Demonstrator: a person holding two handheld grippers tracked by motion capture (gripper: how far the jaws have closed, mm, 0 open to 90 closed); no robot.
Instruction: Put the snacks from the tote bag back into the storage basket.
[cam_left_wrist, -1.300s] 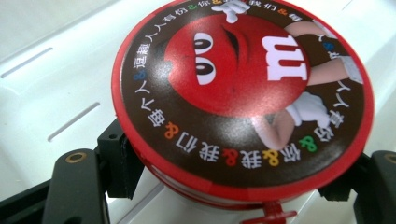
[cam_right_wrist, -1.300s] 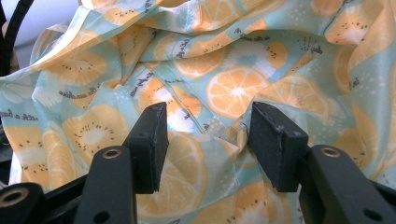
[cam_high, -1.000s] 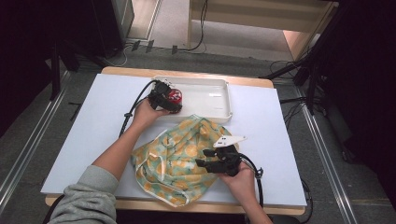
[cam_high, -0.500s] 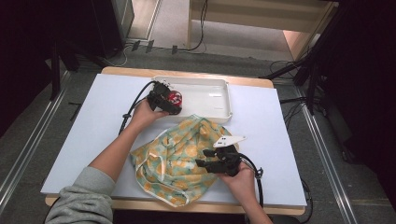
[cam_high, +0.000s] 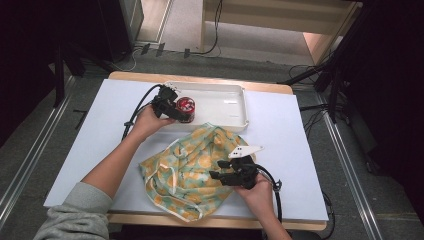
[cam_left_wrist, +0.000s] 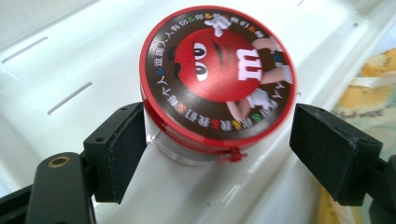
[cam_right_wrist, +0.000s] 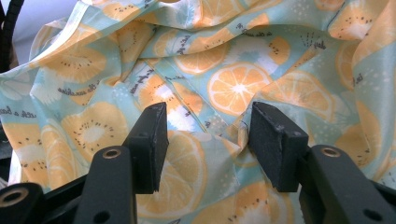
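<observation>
We see the left gripper (cam_high: 181, 111) held out at the far side, the left hand (cam_high: 146, 121) wrapped round its body and the forearm reaching up from the lower left in a grey sleeve. Its jaws stand wide, having just been closing slightly; one pad (cam_left_wrist: 122, 150) touches, the other stands clear. The right gripper (cam_high: 216, 175) sits low and near, jaws parted and pointing left, the right hand (cam_high: 257, 192) gripping from behind.
</observation>
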